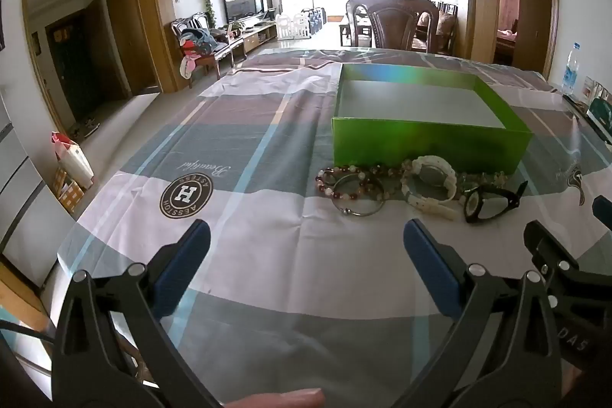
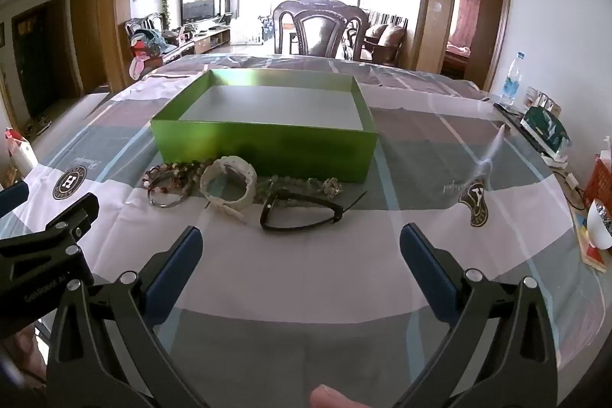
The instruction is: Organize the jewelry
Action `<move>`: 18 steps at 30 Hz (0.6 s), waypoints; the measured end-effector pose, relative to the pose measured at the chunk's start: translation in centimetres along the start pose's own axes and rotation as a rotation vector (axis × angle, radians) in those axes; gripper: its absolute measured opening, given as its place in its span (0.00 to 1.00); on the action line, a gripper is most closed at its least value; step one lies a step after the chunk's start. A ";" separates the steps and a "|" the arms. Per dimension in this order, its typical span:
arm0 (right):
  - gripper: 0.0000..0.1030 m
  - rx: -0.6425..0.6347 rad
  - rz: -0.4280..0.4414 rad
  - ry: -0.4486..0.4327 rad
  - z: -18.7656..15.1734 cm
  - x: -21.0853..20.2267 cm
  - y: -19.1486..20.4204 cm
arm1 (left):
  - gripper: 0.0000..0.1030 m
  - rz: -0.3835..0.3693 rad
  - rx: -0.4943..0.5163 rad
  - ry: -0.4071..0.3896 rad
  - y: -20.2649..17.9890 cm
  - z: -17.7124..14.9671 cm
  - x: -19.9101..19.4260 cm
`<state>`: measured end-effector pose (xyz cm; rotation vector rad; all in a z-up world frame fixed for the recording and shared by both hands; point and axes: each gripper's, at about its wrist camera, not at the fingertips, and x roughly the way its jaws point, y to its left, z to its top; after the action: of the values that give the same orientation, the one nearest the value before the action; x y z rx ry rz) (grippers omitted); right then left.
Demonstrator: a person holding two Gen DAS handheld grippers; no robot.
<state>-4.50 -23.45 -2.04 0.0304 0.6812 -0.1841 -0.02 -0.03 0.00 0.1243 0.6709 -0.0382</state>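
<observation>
Left wrist view: the left gripper (image 1: 306, 266) stands wide apart and empty, and so does the right gripper (image 2: 300, 268) in its own view. The jewelry lies in a row just before the near wall of the empty green box (image 1: 428, 144): silver bangle (image 1: 357, 197) and red bead bracelet (image 1: 346, 183) at one o'clock, white watch (image 1: 430, 186) beside them, black watch (image 2: 302, 213) at twelve for the right. Best start with the nearest piece, close across its band, not the beads, and lift clear of its neighbours.
</observation>
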 end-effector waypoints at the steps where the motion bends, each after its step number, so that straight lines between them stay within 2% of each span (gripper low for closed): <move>1: 0.98 0.001 0.000 -0.003 0.0 0.0 0.0 | 0.97 -0.001 -0.001 0.001 0.0 0.0 0.0; 18: 0.98 0.005 0.000 -0.007 0.0 -0.2 0.2 | 0.97 -0.003 -0.001 0.005 0.0 0.0 0.0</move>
<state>-4.61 -23.19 -1.93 0.0339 0.6740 -0.1861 0.00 -0.02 -0.01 0.1226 0.6761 -0.0402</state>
